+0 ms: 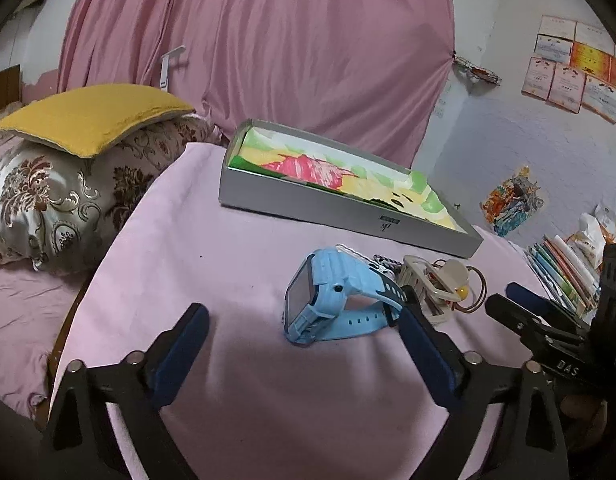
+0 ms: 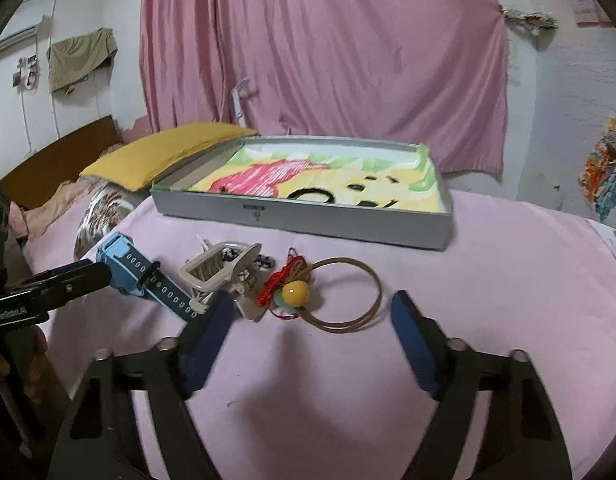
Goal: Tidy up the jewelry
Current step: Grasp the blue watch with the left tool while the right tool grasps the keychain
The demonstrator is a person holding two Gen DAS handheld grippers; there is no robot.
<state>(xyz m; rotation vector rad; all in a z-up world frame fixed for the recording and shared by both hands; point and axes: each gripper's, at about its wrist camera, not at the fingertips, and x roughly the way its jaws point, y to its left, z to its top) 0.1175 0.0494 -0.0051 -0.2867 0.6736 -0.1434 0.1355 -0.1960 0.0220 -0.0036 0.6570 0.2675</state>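
Observation:
A light blue smartwatch (image 1: 332, 300) lies on the pink table cloth, its strap also in the right wrist view (image 2: 148, 276). My left gripper (image 1: 304, 320) is open, its right finger beside the watch strap. A beige hair claw clip (image 2: 224, 272) lies right of the watch. A thin brown double ring with a yellow bead and red thread (image 2: 336, 300) lies right of the clip. My right gripper (image 2: 312, 312) is open just in front of the ring. The grey box (image 2: 308, 220) with a colourful drawing lining stands behind; a black ring (image 2: 312, 196) lies in it.
The table cloth (image 2: 488, 280) covers a round-edged table. A bed with a yellow pillow (image 1: 88, 116) and patterned pillow (image 1: 48, 200) is at left. A pink curtain (image 1: 268, 40) hangs behind. Books (image 1: 564, 268) are stacked at right.

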